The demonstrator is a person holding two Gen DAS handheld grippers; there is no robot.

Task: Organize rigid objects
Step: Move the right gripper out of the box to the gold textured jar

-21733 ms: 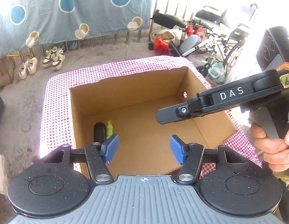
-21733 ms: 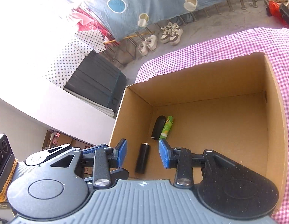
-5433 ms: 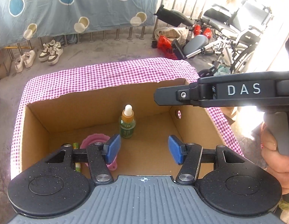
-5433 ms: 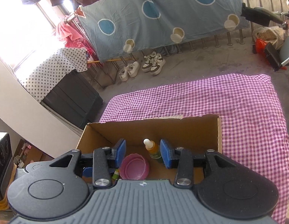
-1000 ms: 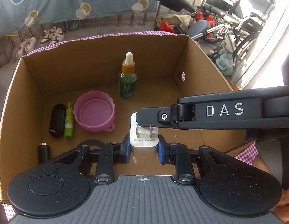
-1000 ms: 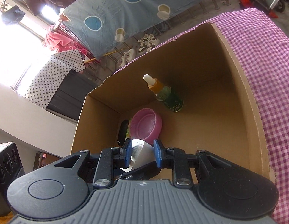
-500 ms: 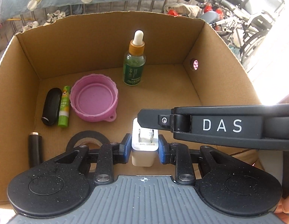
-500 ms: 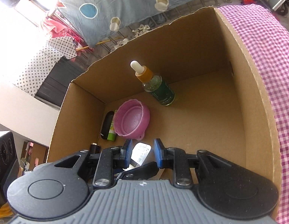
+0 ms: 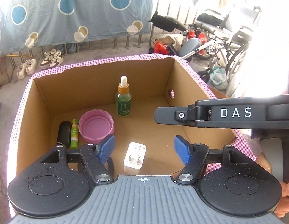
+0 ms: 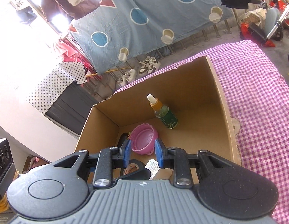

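A cardboard box [image 9: 185,78] stands on a purple checked cloth. On its floor lie a white plug adapter [image 9: 134,155], a pink lid [image 9: 96,126], an upright green dropper bottle [image 9: 123,100], a green stick [image 9: 74,133], a black oval case [image 9: 64,133] and a black tape ring [image 9: 110,165]. My left gripper [image 9: 144,149] is open and empty above the adapter. My right gripper [image 10: 141,152] is open and empty over the box's near edge [image 10: 226,112]; its arm crosses the left wrist view [image 9: 219,113]. The bottle [image 10: 165,116], lid [image 10: 144,137] and adapter [image 10: 152,166] show in the right wrist view.
The checked cloth [image 10: 260,100] spreads to the right of the box. Beyond the table are a blue hanging sheet [image 9: 69,13], shoes [image 9: 51,60] on the floor and wheelchairs [image 9: 224,37] at the right.
My left gripper has opened and let go of the white adapter, which now lies flat on the box floor. Both grippers have pulled up and back from the box.
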